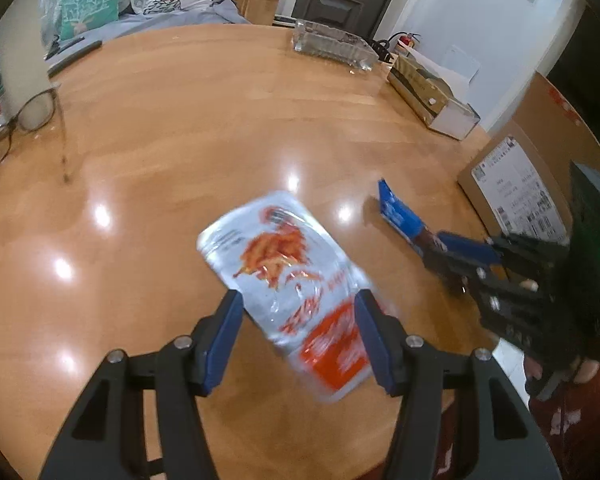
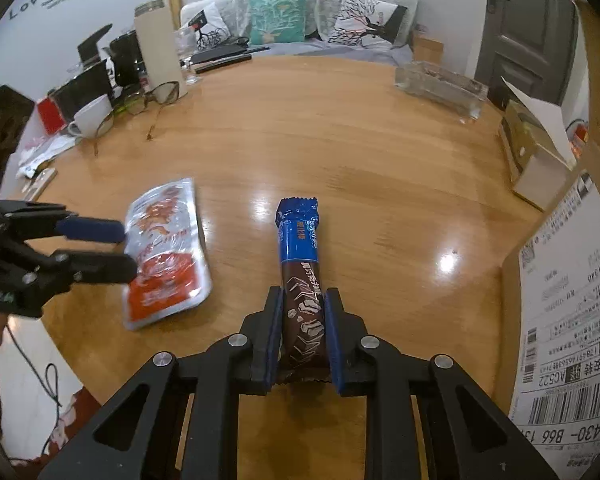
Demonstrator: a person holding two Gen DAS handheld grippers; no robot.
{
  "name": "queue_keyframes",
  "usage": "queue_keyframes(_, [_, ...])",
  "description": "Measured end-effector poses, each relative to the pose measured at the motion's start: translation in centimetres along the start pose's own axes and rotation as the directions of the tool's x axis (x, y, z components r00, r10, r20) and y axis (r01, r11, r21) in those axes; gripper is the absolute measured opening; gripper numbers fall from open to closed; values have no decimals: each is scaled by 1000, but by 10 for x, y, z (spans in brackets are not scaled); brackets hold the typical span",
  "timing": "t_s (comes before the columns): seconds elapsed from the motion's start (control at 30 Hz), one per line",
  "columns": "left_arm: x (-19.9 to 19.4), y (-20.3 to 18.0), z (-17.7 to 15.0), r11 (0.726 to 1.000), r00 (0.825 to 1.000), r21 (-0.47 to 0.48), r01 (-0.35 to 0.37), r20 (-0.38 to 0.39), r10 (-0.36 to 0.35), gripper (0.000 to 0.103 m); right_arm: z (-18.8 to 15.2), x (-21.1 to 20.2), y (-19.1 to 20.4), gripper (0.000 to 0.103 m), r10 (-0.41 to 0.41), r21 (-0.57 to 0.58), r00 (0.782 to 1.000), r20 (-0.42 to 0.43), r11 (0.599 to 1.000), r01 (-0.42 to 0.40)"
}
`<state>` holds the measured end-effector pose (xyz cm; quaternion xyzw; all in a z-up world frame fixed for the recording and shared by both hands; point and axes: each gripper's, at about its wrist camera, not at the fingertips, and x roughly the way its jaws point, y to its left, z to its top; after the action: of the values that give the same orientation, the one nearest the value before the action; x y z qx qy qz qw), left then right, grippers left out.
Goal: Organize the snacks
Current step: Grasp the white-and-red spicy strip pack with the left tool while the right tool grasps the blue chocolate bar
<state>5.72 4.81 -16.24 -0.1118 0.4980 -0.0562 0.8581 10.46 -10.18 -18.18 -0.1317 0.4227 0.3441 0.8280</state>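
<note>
A silver and red snack pouch lies flat on the round wooden table. My left gripper is open, its fingers on either side of the pouch's near half. The pouch also shows in the right wrist view, with the left gripper at its left edge. My right gripper is shut on a blue and brown chocolate bar, which points away from me just above the table. In the left wrist view the bar sticks out of the right gripper.
A cardboard box with a shipping label stands at the right edge. A clear plastic tray and an open small box sit at the far right. Glasses, a white cup, a tall cylinder and clutter crowd the far left.
</note>
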Motion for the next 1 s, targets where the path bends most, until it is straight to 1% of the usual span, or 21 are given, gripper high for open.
queue_keyframes(0.1, [9, -7, 14, 1000, 1000, 15, -1, -6, 2, 55, -2, -2, -5, 16, 2, 4, 1000, 1, 1000, -2])
queue_keyframes(0.2, [14, -15, 18, 999, 1000, 42, -12, -11, 12, 58, -2, -3, -7, 16, 1, 4, 1000, 3, 1000, -1])
queue_keyframes(0.37, [12, -20, 8, 993, 999, 114, -28, -15, 30, 73, -4, -5, -12, 16, -8, 17, 1000, 10, 1000, 8])
queue_keyframes(0.4, [11, -20, 6, 991, 999, 129, -33, -17, 35, 75, -5, -6, -13, 16, -7, 19, 1000, 10, 1000, 7])
queue_keyframes(0.43, [9, -18, 3, 990, 999, 133, -41, -17, 44, 79, -5, -6, -13, 16, -7, 19, 1000, 9, 1000, 6])
queue_keyframes(0.47, [8, -17, 1, 990, 998, 131, -51, -18, 54, 80, -5, -6, -13, 16, -6, 20, 1000, 9, 1000, 5])
queue_keyframes(0.5, [7, -17, 0, 990, 998, 128, -54, -17, 57, 80, -5, -7, -13, 16, -5, 20, 1000, 9, 1000, 5])
queue_keyframes(0.53, [7, -19, -2, 991, 999, 129, -43, -17, 45, 81, -5, -7, -13, 16, -5, 20, 1000, 9, 1000, 4])
queue_keyframes(0.6, [7, -24, -4, 988, 999, 148, -35, -10, 37, 81, -5, -7, -13, 16, -5, 22, 1000, 10, 1000, 5])
queue_keyframes(0.67, [9, -30, -8, 981, 998, 181, -69, 0, 70, 81, -5, -7, -13, 16, -4, 26, 1000, 12, 1000, 4])
queue_keyframes(0.73, [13, -37, -10, 968, 993, 219, -120, 14, 119, 80, -5, -7, -13, 16, -2, 31, 1000, 13, 1000, 2])
queue_keyframes(0.8, [15, -42, -13, 958, 988, 241, -156, 27, 154, 80, -5, -7, -13, 16, 1, 34, 1000, 15, 999, -2])
queue_keyframes(0.83, [14, -41, -13, 959, 988, 236, -155, 36, 151, 77, -6, -8, -13, 16, 1, 33, 1000, 16, 999, -2])
queue_keyframes(0.87, [13, -40, -13, 960, 987, 230, -161, 45, 155, 69, -6, -8, -13, 16, 0, 32, 1000, 17, 999, 0])
queue_keyframes(0.9, [12, -38, -12, 961, 986, 222, -164, 53, 156, 67, -7, -8, -12, 16, -3, 30, 1000, 20, 1000, 2])
queue_keyframes(1.0, [11, -36, -12, 961, 986, 222, -167, 55, 158, 67, -9, -9, -8, 15, -13, 16, 999, 34, 1000, 12])
